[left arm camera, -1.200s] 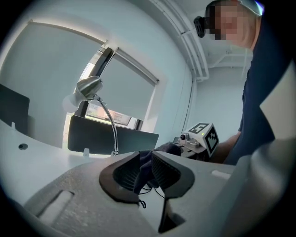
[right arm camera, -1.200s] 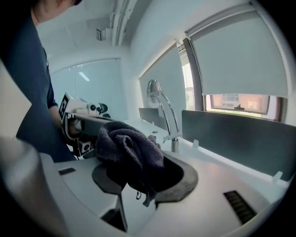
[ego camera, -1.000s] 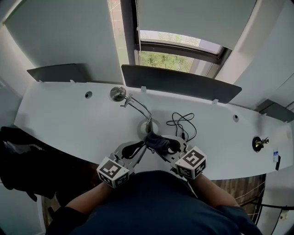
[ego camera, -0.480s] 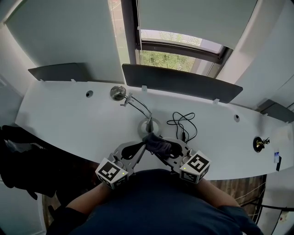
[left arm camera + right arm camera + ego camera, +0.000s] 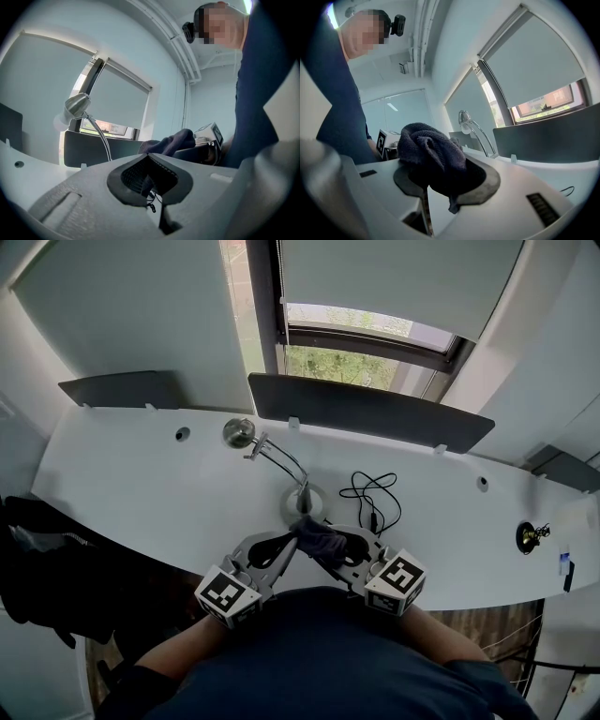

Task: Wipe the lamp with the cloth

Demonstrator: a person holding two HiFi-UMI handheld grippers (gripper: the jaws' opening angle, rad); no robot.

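We hold both grippers low at the desk's (image 5: 141, 484) near edge, tips angled toward each other just in front of the lamp (image 5: 238, 432) base. R gripper (image 5: 328, 547) is clenched on the dark cloth (image 5: 429, 145), bunched above its jaws. L gripper (image 5: 286, 545) is closed w/ nothing in it, tip beside the cloth. A black cable (image 5: 370, 489) lies right of the base, w/ a dark divider panel (image 5: 375, 413) behind.

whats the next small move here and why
Probably ease the right gripper forward and up until the cloth meets the stem of the lamp. The cloth is already clamped in that gripper's jaws and sits low, right by the lamp's base, while the stem and head rise beyond it with no contact showing yet.
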